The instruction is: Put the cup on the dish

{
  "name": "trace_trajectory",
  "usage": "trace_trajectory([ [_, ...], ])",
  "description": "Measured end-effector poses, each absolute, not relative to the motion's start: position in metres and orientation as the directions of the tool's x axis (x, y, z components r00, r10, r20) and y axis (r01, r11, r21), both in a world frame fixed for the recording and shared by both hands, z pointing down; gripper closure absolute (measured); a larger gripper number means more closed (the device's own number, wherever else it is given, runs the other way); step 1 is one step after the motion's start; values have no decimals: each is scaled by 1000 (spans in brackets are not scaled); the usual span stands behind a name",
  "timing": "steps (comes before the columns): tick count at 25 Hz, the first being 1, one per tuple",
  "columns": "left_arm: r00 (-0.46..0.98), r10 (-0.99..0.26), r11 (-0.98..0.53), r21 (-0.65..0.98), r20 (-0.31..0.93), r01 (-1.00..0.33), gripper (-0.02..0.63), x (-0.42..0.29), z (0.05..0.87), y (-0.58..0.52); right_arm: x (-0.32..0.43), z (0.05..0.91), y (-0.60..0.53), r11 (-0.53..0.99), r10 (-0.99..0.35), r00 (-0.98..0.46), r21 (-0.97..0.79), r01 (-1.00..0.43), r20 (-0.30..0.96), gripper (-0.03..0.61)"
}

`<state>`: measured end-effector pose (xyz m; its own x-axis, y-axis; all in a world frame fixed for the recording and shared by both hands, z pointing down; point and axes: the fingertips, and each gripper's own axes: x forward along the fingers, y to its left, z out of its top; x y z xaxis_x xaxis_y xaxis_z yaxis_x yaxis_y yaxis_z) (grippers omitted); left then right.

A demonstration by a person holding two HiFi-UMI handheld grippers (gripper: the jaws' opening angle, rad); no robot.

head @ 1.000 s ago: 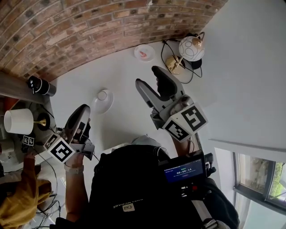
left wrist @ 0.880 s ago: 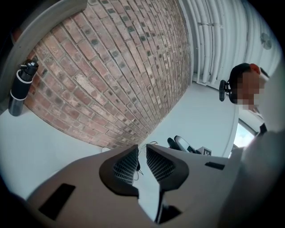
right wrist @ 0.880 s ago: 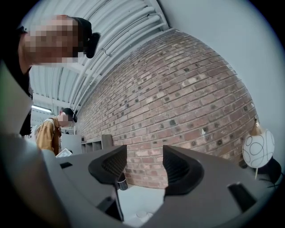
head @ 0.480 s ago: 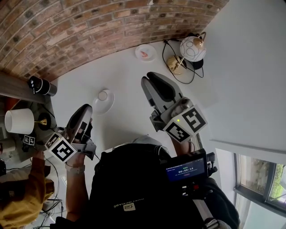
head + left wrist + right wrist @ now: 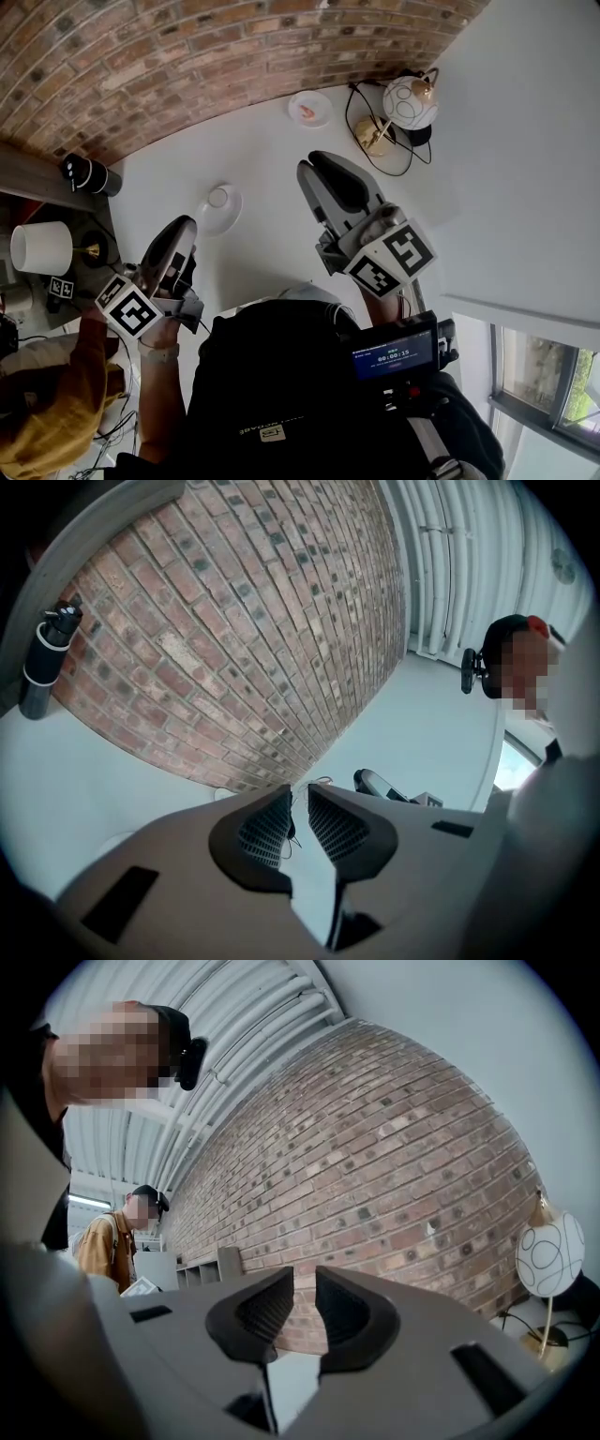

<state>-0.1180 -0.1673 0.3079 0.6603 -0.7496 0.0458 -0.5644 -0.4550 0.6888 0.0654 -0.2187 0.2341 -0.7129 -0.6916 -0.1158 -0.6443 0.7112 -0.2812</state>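
Black ribbed pads of the right gripper (image 5: pixel 305 1279) are pressed together with nothing between them. The left gripper (image 5: pixel 298 794) is likewise closed and empty. Only the head view shows the cup (image 5: pixel 217 197), which appears to stand on the dish (image 5: pixel 221 223) on the white table (image 5: pixel 272 159), just ahead of the left gripper. The right gripper view alone shows the lamp (image 5: pixel 548 1255). Both grippers are raised and tilted up toward the brick wall (image 5: pixel 169 66).

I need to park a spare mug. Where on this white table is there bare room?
Widest bare patch: between the white dish and the small plate near the brick wall. Also bare: the table on the dish's near side. Crowded: the globe lamp corner with its cables, and the left end by the black cylinder.
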Motion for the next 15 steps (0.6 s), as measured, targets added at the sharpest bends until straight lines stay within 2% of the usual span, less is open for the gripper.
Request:
trace_trajectory([
  [15, 652, -756, -445, 690, 51, -571, 552, -120, 309, -164, 66, 239, -220, 705, -693, -713, -304, -640, -106, 502],
])
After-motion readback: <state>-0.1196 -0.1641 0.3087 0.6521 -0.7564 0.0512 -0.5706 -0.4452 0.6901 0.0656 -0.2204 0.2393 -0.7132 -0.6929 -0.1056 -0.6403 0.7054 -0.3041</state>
